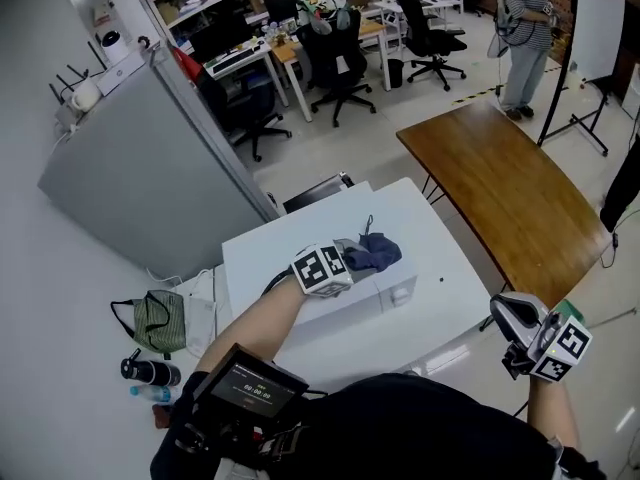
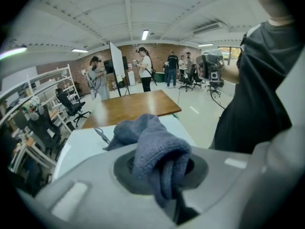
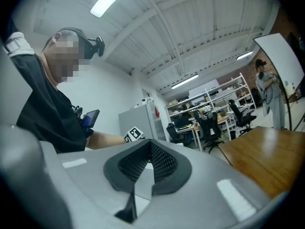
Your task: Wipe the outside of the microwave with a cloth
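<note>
On the floor off the left edge of the white surface [image 1: 262,255] lie a green bag [image 1: 160,320] and a dark bottle [image 1: 150,371], with a grey cabinet [image 1: 150,173] behind them.

The white microwave [image 1: 385,290] sits near the middle of the surface, its front face turned toward the right edge. The left gripper [image 1: 340,261] is on top of it. In the left gripper view its fingers [image 2: 86,185] are clamped together on a fold of the blue cloth [image 2: 152,147], and the rest of the cloth bunches forward onto the microwave's top [image 1: 375,251] with a thin loop trailing off one side.

A brown wooden table [image 1: 510,203] stands apart beyond the right edge. The right gripper [image 1: 512,318] hangs in the air off the near right corner of the surface, well away from the microwave. Its fingers [image 3: 209,175] are closed together with nothing between them.

The wipe looks under way on the top, with the sides and front probably left to do.

Risks from here:
- The hold is on a single fold, so a firm drag could pull the cloth out of the fingers.
- With the cloth wadded up, the hard fingertips may scrape the casing.
- Nothing braces the microwave, so a sideways push could slide it toward an edge.
- The loose loop could catch on a corner.
</note>
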